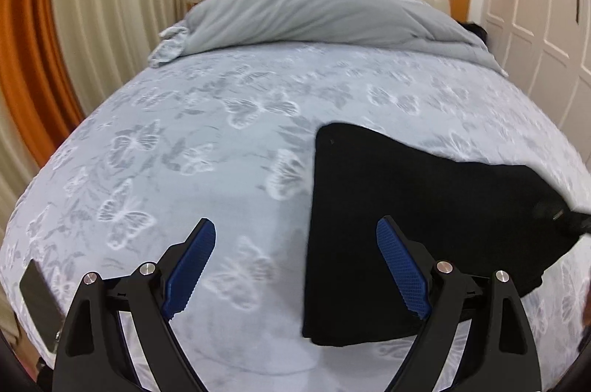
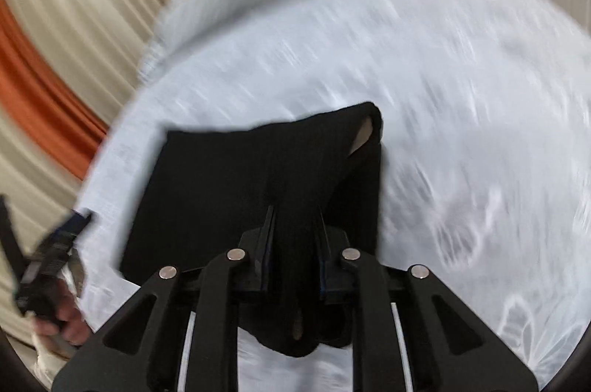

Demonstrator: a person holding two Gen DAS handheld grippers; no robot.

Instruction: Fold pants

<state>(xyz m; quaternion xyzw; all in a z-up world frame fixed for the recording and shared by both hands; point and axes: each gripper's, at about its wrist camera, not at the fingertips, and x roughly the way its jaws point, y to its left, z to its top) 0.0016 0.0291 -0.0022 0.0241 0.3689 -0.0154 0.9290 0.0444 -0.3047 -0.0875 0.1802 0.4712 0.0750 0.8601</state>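
My right gripper (image 2: 295, 237) pinched a bunched edge of the pants (image 1: 406, 225), folded on the bed (image 1: 221, 140), while my left gripper (image 1: 295, 262) hung spread beside them; a careless pull risked undoing the fold.

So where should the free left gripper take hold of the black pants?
Probably the near left corner of the black pants, coming in from the bare bedspread on the left. That edge lies straight and flat, the open left gripper hovers beside it, and the right gripper already clamps the other end.
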